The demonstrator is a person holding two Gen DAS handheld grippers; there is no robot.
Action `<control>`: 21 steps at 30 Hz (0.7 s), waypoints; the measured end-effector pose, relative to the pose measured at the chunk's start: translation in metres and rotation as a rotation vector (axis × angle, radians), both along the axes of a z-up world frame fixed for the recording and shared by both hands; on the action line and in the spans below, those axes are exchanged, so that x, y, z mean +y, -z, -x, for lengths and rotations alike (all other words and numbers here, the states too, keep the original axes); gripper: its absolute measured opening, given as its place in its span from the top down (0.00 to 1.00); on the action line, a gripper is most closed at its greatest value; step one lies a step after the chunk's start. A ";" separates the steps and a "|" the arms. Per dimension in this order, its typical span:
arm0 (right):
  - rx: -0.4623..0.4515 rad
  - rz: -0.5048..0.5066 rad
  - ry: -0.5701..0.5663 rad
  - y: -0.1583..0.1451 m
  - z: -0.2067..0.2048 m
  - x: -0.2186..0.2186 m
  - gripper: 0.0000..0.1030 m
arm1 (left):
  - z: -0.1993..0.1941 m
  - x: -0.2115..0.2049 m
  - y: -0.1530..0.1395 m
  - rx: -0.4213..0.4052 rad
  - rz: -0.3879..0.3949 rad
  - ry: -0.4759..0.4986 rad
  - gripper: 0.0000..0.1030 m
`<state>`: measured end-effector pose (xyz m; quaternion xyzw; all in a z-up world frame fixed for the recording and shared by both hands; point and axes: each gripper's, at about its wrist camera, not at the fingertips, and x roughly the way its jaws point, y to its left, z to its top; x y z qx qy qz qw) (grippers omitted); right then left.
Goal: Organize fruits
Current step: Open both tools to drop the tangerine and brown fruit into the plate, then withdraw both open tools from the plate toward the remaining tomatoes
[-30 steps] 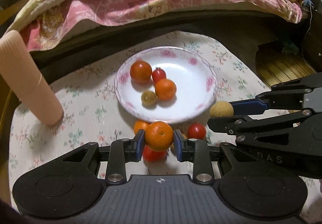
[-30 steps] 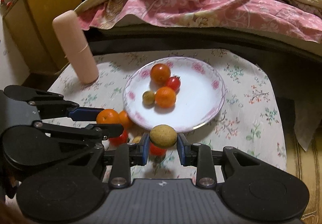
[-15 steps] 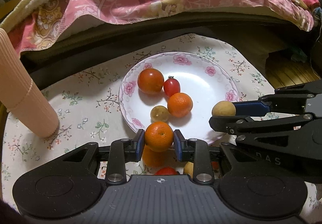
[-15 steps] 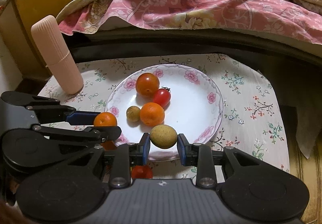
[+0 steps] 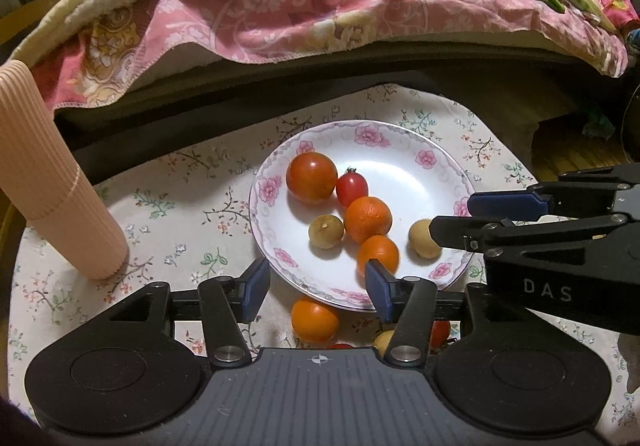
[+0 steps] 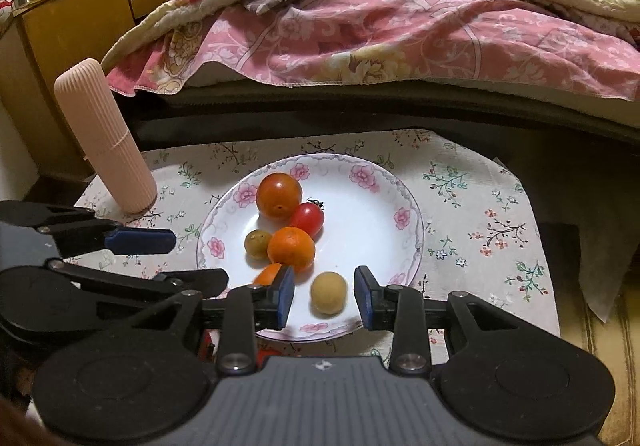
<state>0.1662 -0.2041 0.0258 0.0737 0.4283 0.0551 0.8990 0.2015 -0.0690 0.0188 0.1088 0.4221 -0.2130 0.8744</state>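
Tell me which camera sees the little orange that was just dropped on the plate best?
The left wrist view. There the small orange lies in plain sight on the plate, just beyond the open left hand-held gripper. In the right wrist view only a sliver of it peeks out behind a finger of the right hand-held gripper.

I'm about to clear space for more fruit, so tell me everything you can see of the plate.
The plate is round, shallow and white, glossy like ceramic, with pink flowers and a thin scrolled line round its rim. It lies flat on the floral cloth, in front of the bed. Six fruits rest in it, clustered toward its left and near side; the far right is bare. Both open grippers hover over its near edge. No chips show.
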 end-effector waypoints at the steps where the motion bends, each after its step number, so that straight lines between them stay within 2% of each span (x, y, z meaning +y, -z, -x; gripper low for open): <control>1: -0.003 0.000 0.004 -0.001 0.001 -0.001 0.66 | 0.000 0.001 -0.001 -0.003 0.000 -0.001 0.41; 21: 0.021 0.006 -0.019 -0.006 0.029 0.007 0.66 | 0.024 0.011 -0.006 -0.001 -0.018 -0.001 0.33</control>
